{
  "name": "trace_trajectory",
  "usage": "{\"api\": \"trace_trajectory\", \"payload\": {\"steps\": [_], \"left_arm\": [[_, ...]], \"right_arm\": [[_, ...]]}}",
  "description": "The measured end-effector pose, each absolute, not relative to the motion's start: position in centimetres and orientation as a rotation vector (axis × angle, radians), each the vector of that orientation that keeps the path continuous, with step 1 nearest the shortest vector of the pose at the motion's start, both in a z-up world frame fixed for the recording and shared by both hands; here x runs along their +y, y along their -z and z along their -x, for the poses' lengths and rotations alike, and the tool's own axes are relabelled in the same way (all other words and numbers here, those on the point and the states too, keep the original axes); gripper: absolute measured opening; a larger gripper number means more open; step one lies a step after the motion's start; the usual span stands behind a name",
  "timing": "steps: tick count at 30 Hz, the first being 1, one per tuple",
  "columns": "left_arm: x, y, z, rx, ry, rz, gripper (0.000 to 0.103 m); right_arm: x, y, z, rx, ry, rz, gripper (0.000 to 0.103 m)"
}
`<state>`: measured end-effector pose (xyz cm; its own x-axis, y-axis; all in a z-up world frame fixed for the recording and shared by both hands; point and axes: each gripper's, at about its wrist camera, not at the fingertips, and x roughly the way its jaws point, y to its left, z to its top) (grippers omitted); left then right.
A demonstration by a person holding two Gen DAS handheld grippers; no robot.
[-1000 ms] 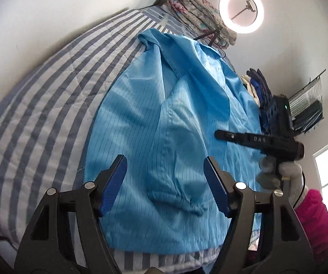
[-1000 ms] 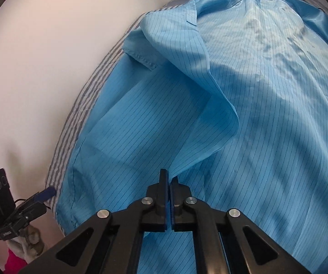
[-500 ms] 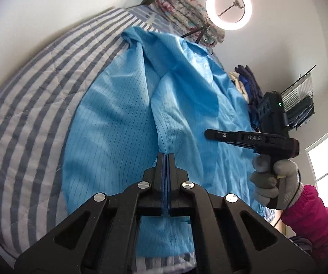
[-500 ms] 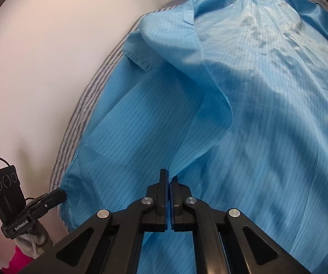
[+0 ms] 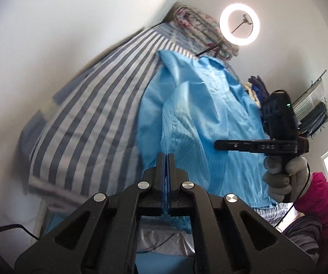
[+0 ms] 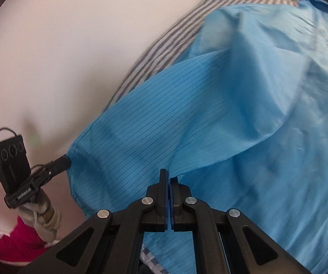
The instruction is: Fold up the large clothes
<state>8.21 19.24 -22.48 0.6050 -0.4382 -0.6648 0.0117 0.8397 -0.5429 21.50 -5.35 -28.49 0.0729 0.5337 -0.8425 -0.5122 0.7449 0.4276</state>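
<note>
Your garment (image 5: 200,118) lies on the bed (image 5: 91,123), along its right half (as the left wrist sees it), with a ring light (image 5: 239,27) behind and a rack (image 5: 312,111) farther right.

Striped bedcover (image 5: 91,123) lay bare and passable left of the left gripper (image 5: 166,159). Ahead, blue garment (image 5: 200,114) covered the bed. Floral bundle (image 5: 200,32) blocked the far end. Right gripper (image 5: 223,145) and gloved hand (image 5: 285,178) obstructed the right side.
</note>
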Motion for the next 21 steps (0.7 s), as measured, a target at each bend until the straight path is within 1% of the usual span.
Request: {"api": "trace_trajectory", "payload": {"steps": [4,8,10,11,12,13,18,21], "left_arm": [[19.7,24.0,-7.7,0.92,0.268,0.569,0.0],[18.8,23.6,-7.4,0.91,0.31,0.541,0.0],[18.4,23.4,-7.3,0.91,0.331,0.515,0.0],[18.0,23.4,-7.2,0.909,0.343,0.505,0.0],[17.8,23.3,-7.1,0.907,0.349,0.502,0.0],[17.5,23.3,-7.0,0.905,0.36,0.501,0.0],[16.5,22.5,-6.3,0.879,0.405,0.498,0.0],[15.5,21.3,-6.0,0.85,0.438,0.48,0.0]], "right_arm": [[-4.8,29.2,-20.9,1.306,-0.785,0.026,0.0],[-6.0,29.0,-20.6,1.318,-0.753,0.08,0.0],[-7.0,27.9,-20.4,1.309,-0.766,0.064,0.009],[-7.4,27.1,-20.3,1.293,-0.769,0.073,0.015],[-7.5,26.1,-20.2,1.266,-0.765,0.09,0.033],[-7.5,25.0,-20.4,1.233,-0.759,0.114,0.037],[-6.0,20.7,-23.0,1.132,-0.761,0.143,0.037],[-3.4,19.8,-26.3,1.102,-0.705,0.161,0.038]]}}
